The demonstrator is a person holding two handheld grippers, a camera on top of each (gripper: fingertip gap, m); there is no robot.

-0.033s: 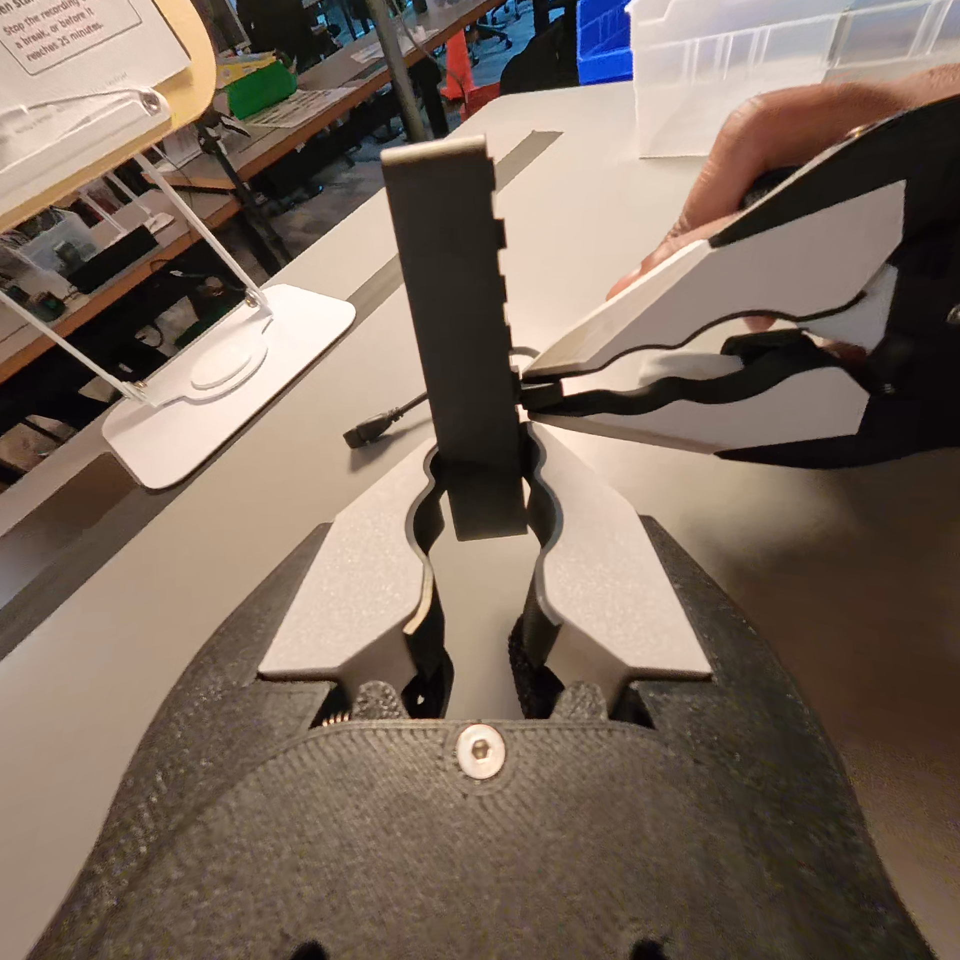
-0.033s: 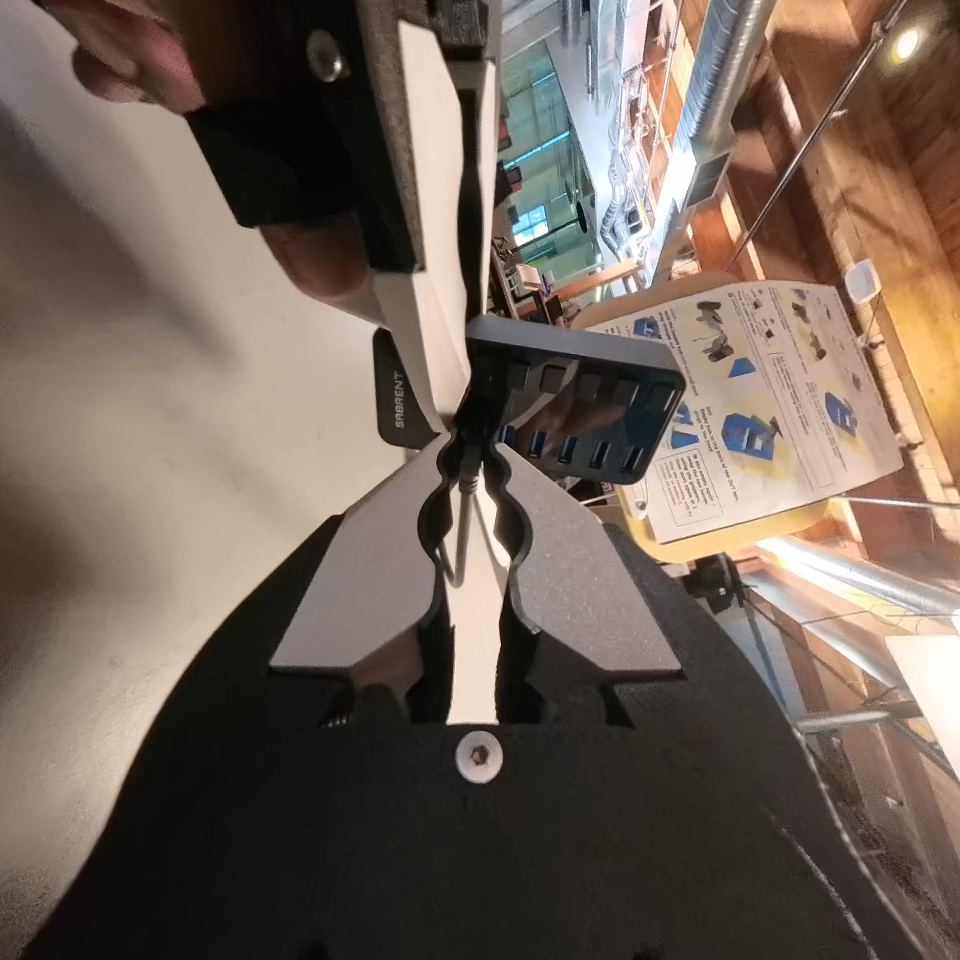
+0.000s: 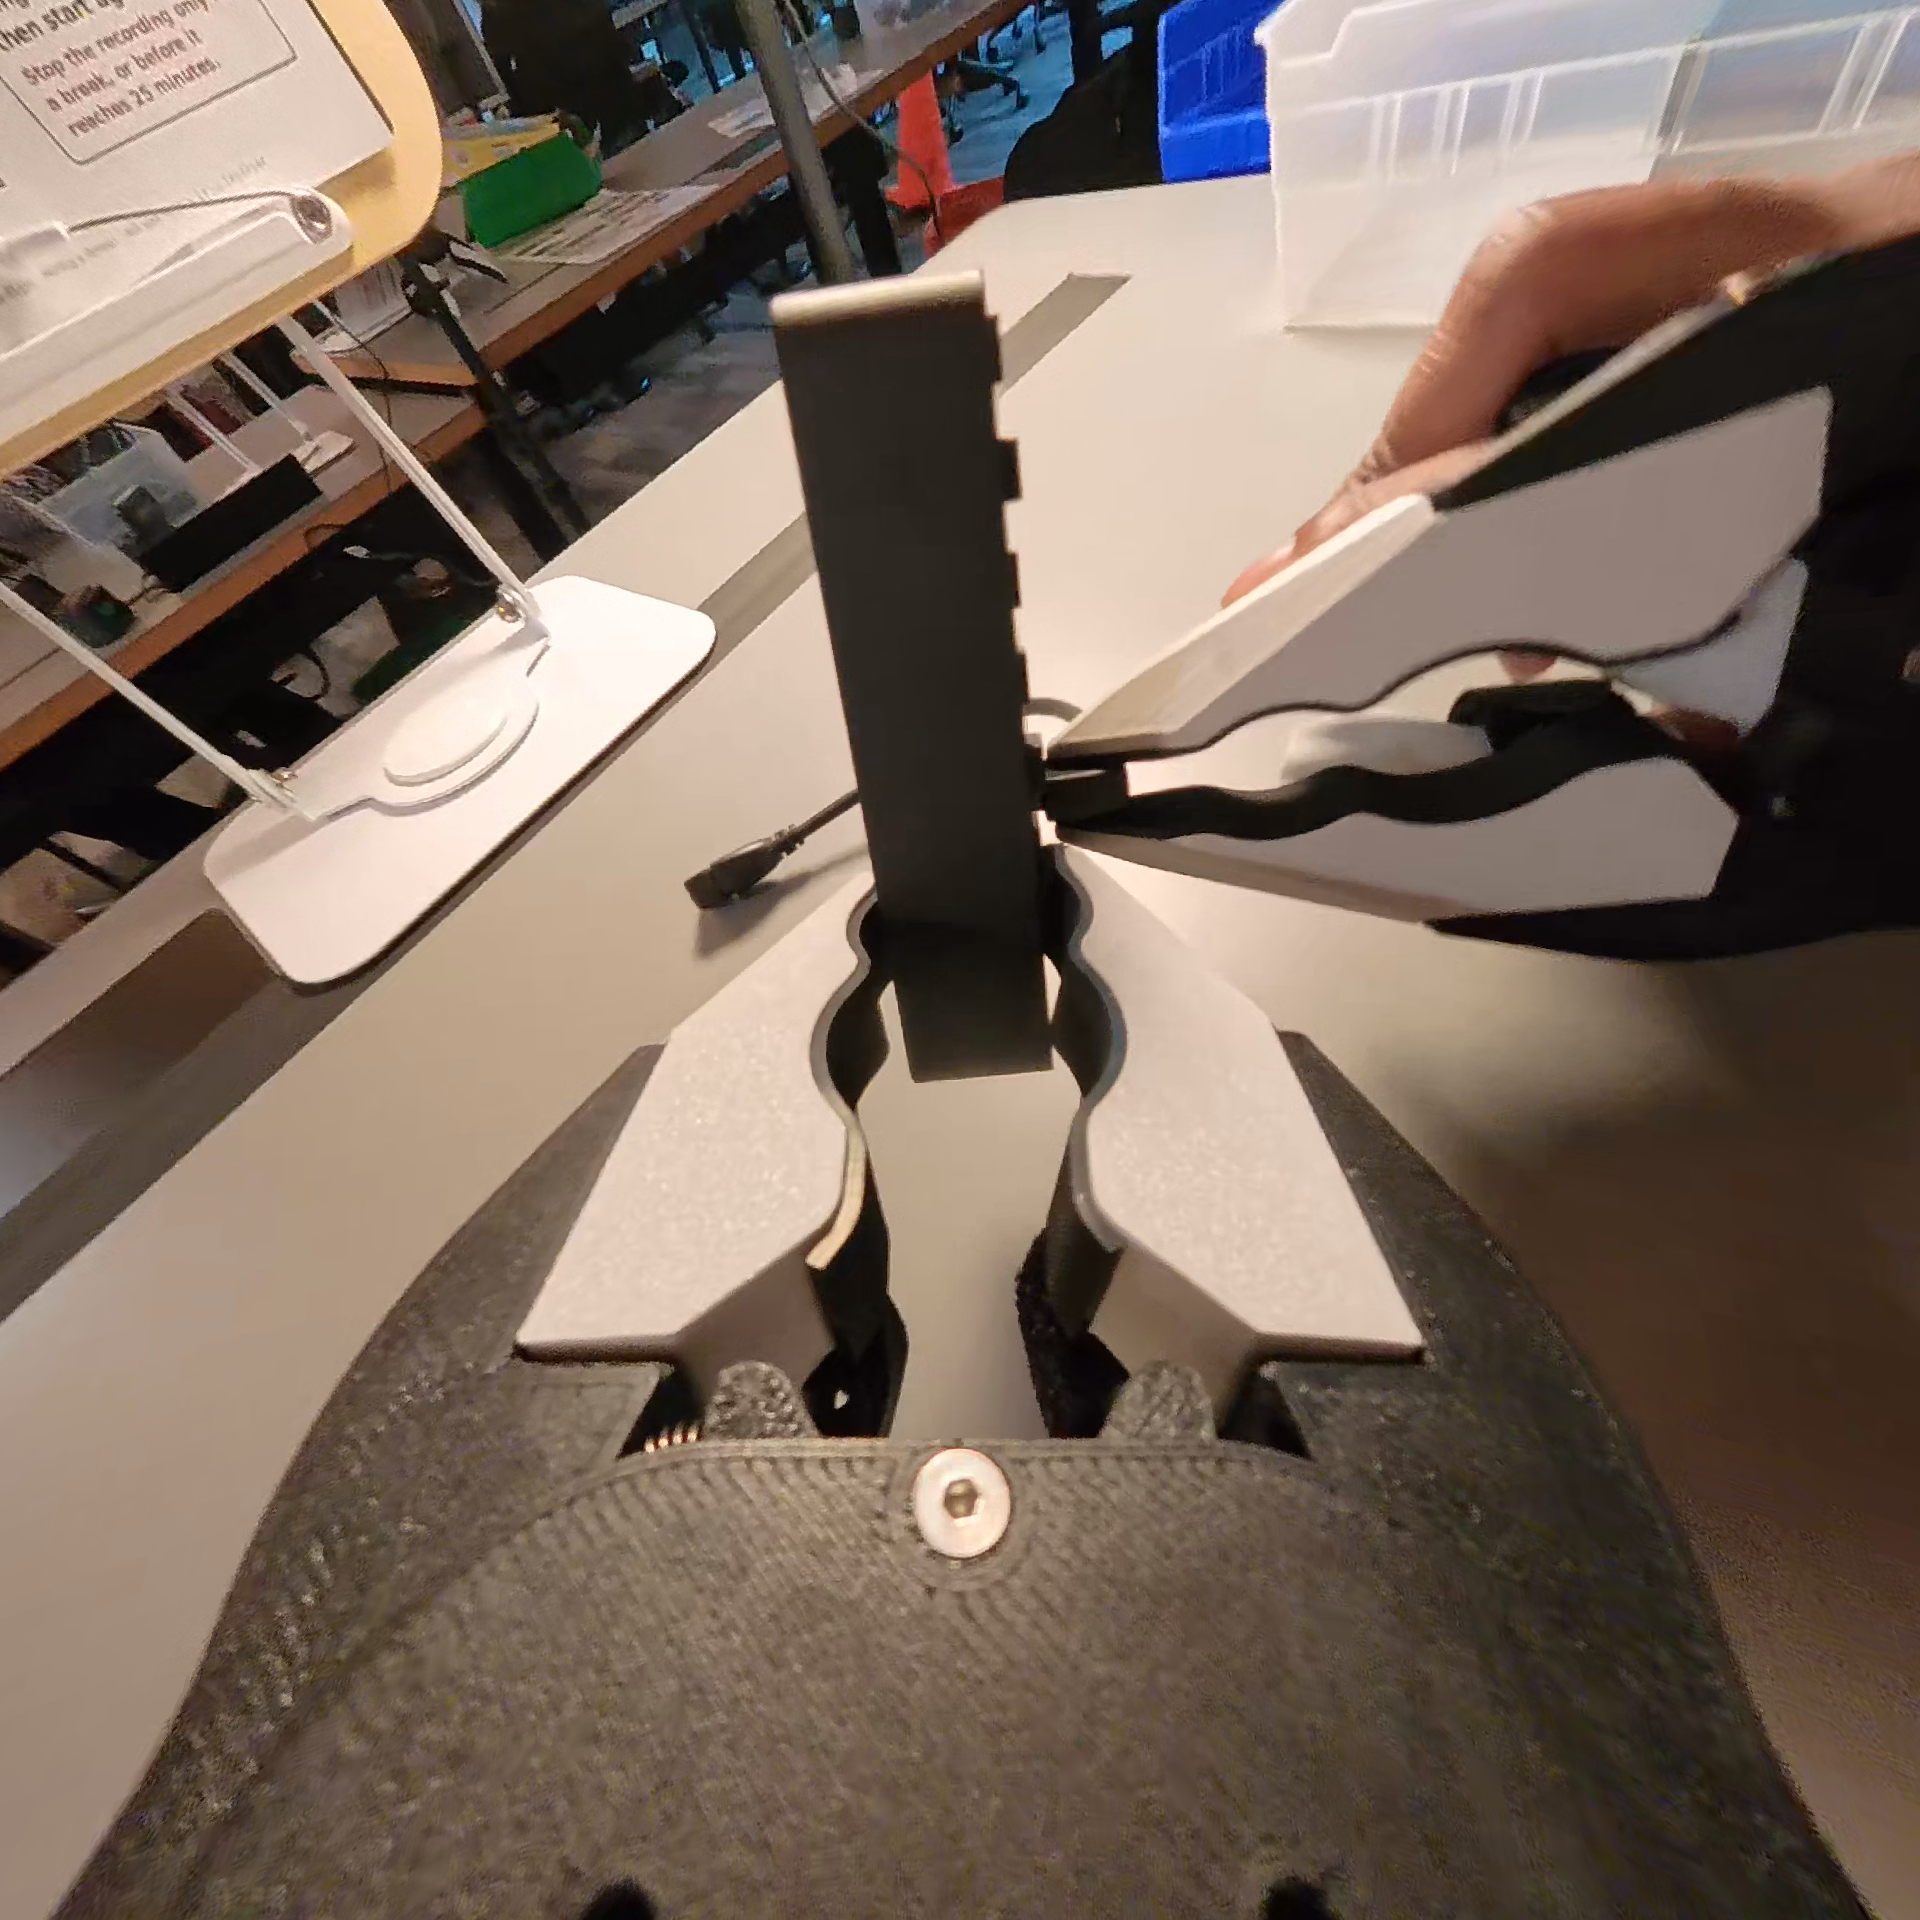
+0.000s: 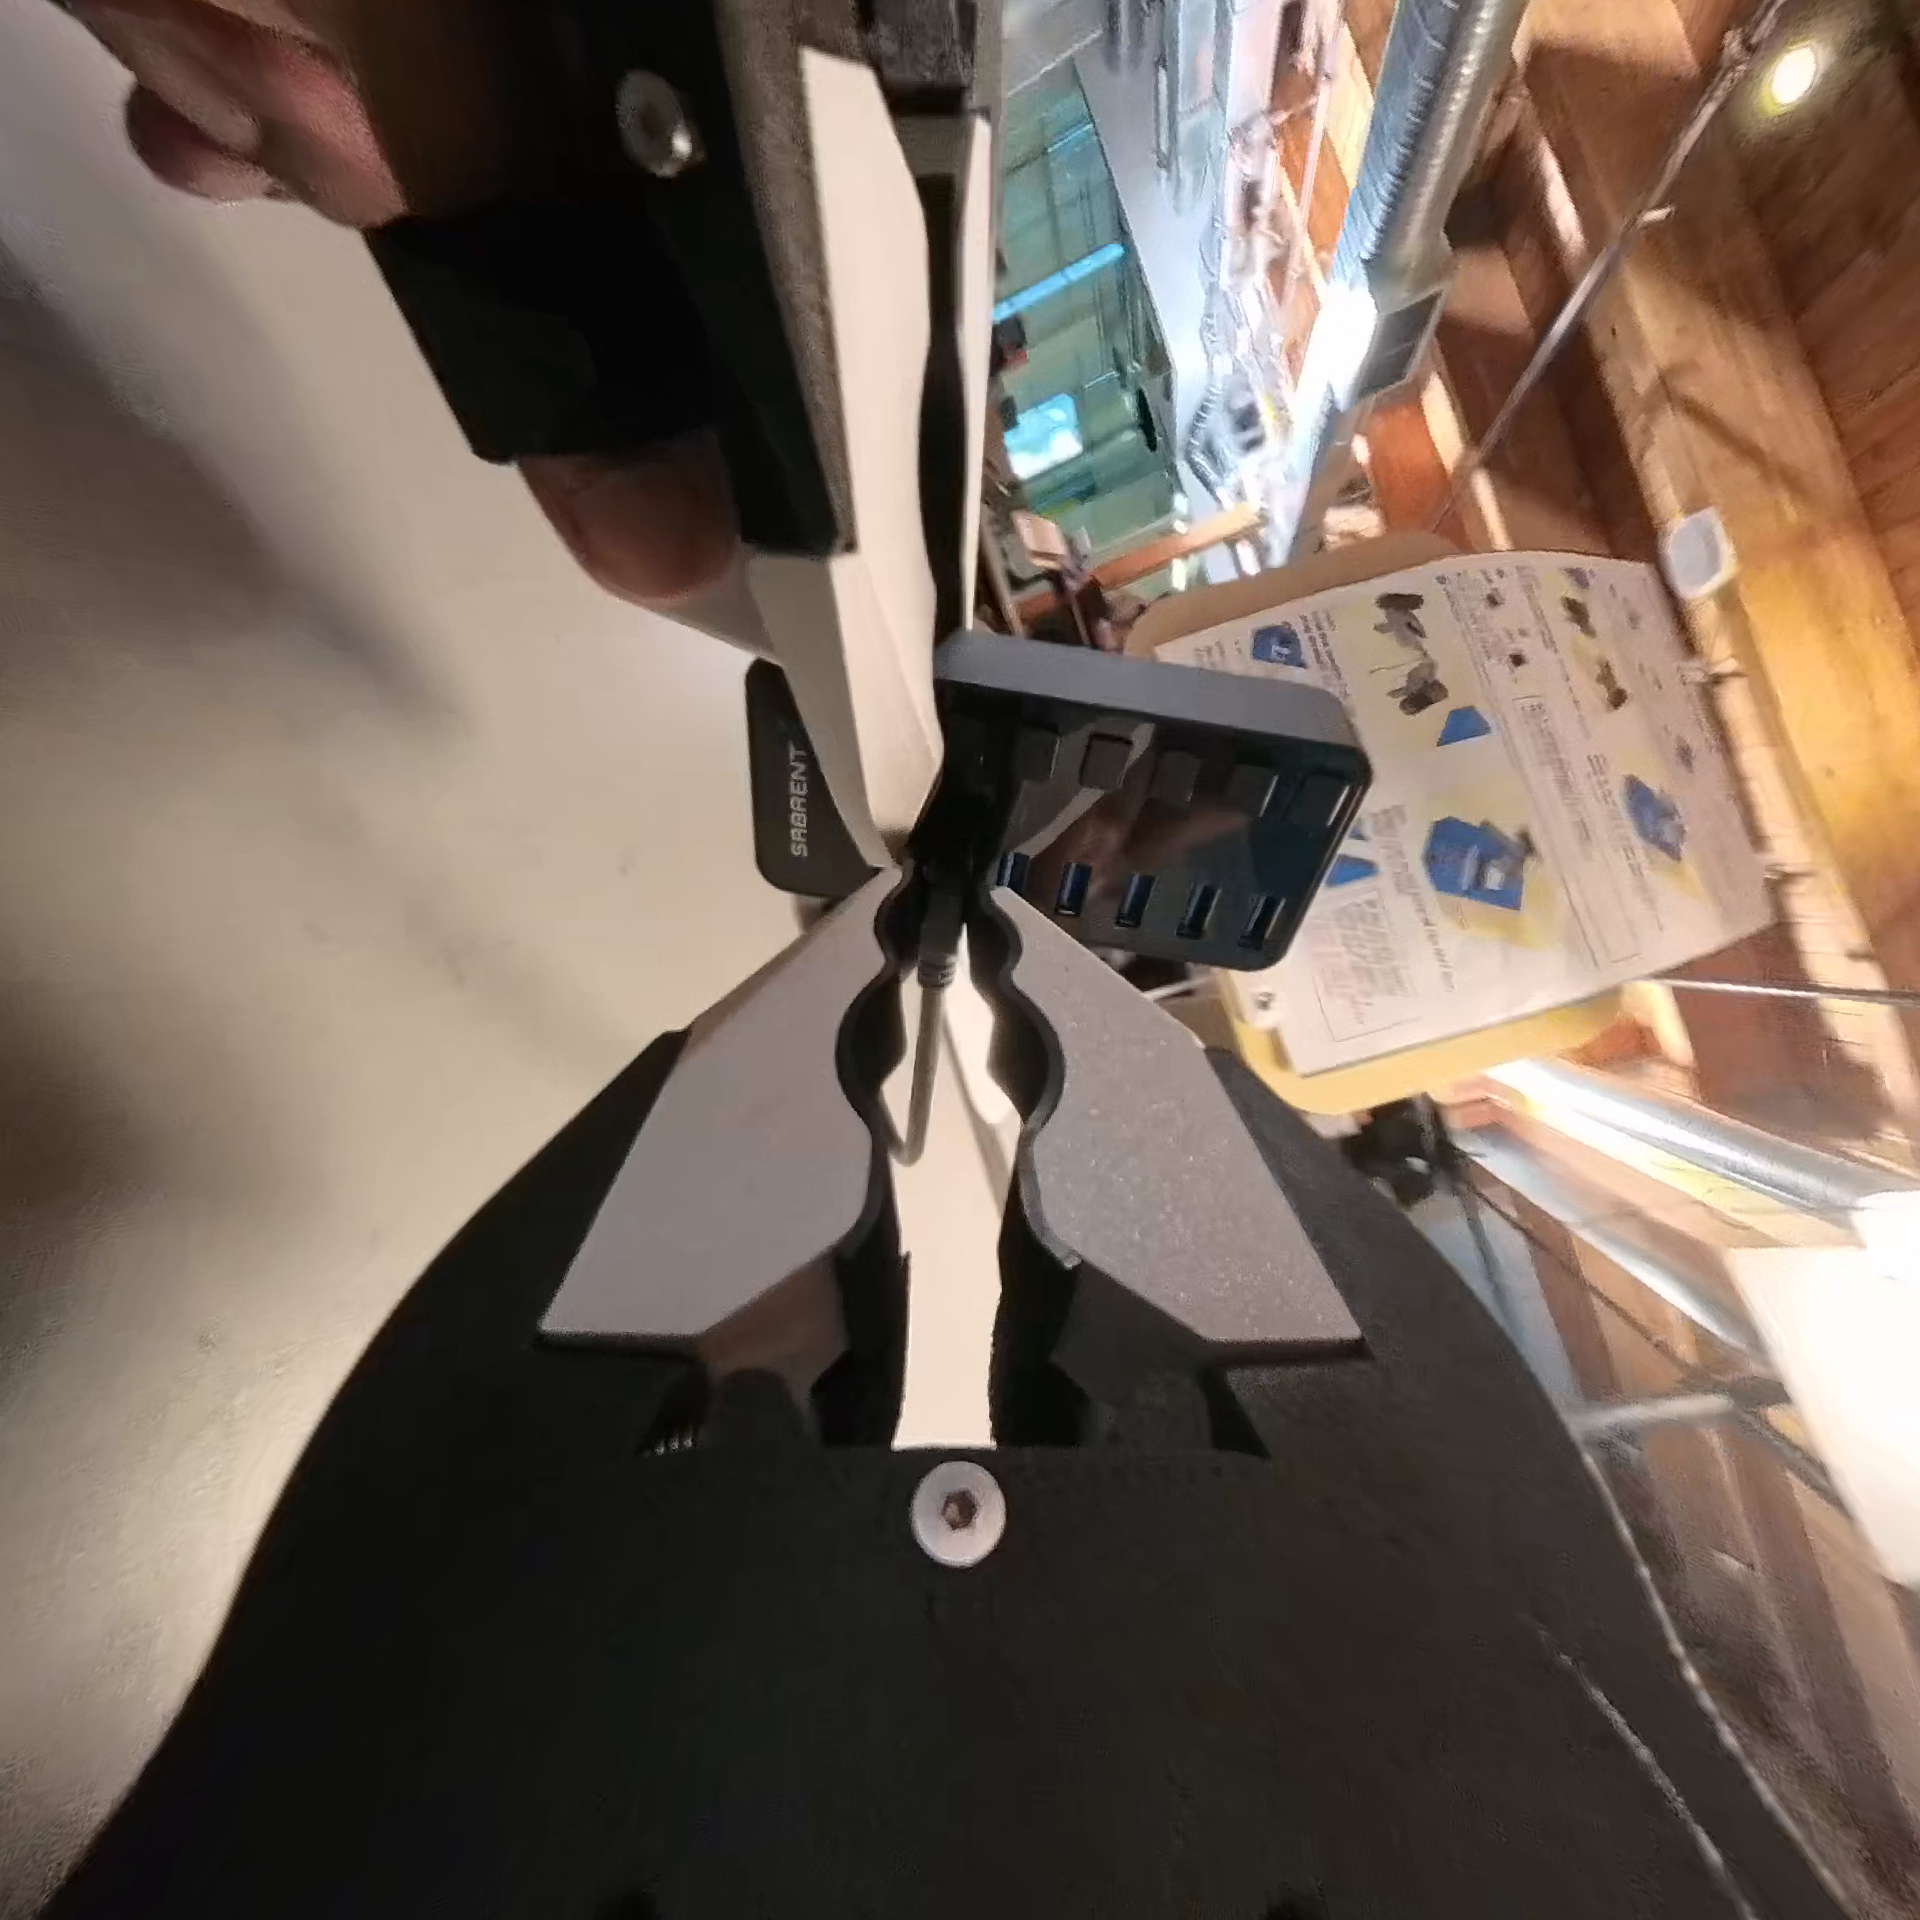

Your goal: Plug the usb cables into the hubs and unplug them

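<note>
Still no change vs prev: left gripper (image 3: 961, 914) clamped on upright hub (image 3: 904, 623); right gripper (image 4: 940, 883) pinching plug (image 3: 1081, 795) at hub's side.

The left wrist view looks forward, level over the table (image 3: 1195, 499), close behind its own fingers (image 3: 727, 1174). The right wrist view is rolled sideways, the table (image 4: 260, 831) at 9 o'clock, rafters at 3. Both share the hub (image 3: 914, 623) (image 4: 1164, 821), at 12 o'clock, very near.
</note>
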